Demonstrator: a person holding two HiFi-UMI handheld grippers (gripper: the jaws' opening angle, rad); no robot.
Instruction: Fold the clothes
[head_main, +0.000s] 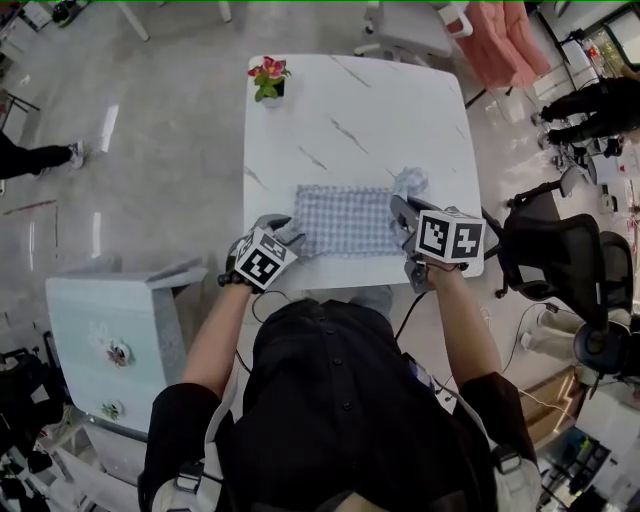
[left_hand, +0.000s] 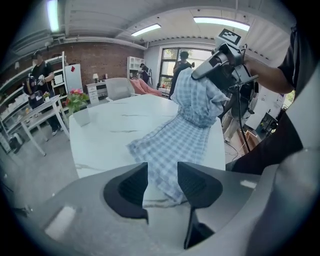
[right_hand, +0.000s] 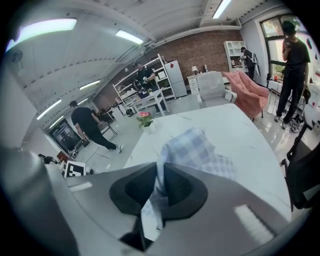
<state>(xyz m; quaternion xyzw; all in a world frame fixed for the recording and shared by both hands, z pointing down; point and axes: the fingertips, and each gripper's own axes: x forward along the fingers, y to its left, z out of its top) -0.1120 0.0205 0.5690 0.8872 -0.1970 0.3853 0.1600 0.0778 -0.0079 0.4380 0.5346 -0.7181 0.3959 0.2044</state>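
checked cloth (head_main: 345, 222) on worktop (head_main: 350, 100), fold starting: right gripper (right_hand: 160, 176) fingers clenched on one end, left gripper (left_hand: 162, 174) fingers released, likely to grasp near end next.

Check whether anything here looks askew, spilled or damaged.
Nothing spilled or damaged. The checked cloth is bunched and lifted at one end, only because the right tongs clamp it there; its other end sits between the open left tongs. The flower pot stands upright.
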